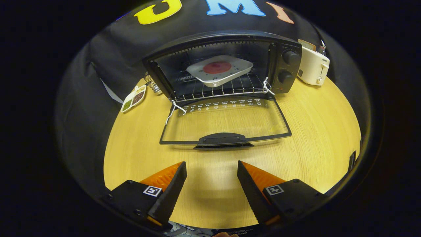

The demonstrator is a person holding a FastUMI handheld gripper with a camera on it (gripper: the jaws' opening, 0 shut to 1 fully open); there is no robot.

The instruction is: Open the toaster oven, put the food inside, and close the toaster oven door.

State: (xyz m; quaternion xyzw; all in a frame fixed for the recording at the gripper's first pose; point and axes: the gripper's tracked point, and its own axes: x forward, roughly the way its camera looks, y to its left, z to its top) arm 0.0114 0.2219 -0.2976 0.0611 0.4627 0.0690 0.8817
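My gripper (212, 164) fingers spread, empty; ahead, toaster oven (223, 62) door (225, 123) lies open, plate (219, 69) inside; white toaster (313, 65) beside it.

The claw (212, 168) has two wedge-shaped fingers (171, 189) with ridged faces and sawtoothed inner edges, set wide apart. Each sits in a black block bearing a small square black-and-white marker (153, 191).
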